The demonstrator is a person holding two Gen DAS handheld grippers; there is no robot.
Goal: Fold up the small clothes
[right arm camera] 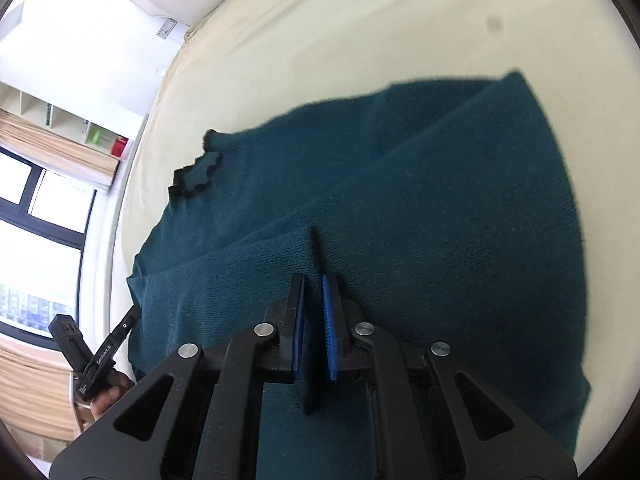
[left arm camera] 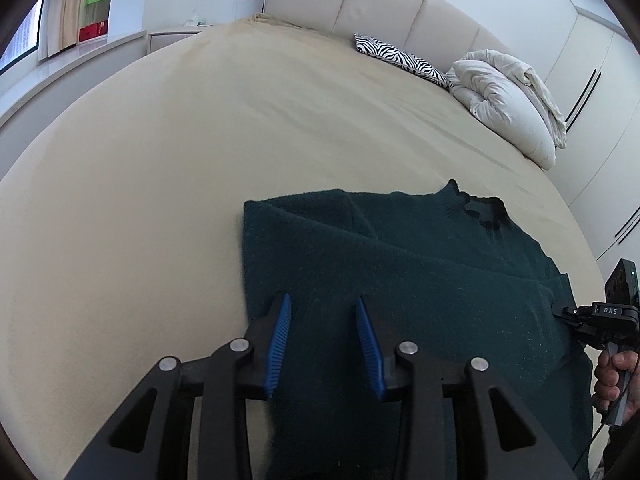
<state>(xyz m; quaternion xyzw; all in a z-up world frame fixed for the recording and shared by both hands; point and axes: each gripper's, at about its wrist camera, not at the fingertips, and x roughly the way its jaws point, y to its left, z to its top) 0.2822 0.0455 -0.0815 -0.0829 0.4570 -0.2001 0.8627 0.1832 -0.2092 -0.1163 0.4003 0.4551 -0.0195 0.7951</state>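
Observation:
A dark green knitted sweater (left arm camera: 420, 280) lies partly folded on the beige bed (left arm camera: 180, 160), with its scalloped collar (left arm camera: 484, 210) at the far right. My left gripper (left arm camera: 322, 302) is open and empty, just above the sweater's near left part. My right gripper (right arm camera: 314, 280) is shut on a raised fold of the sweater (right arm camera: 400, 200), pinching the fabric between its blue pads. The right gripper also shows at the right edge of the left wrist view (left arm camera: 560, 314), at the sweater's right edge. The left gripper shows at the lower left of the right wrist view (right arm camera: 134, 314).
A zebra-print pillow (left arm camera: 400, 58) and a bundled white duvet (left arm camera: 508, 100) lie by the padded headboard (left arm camera: 380, 0). White wardrobes (left arm camera: 592, 80) stand to the right. A windowsill and shelves (left arm camera: 92, 12) are at the left.

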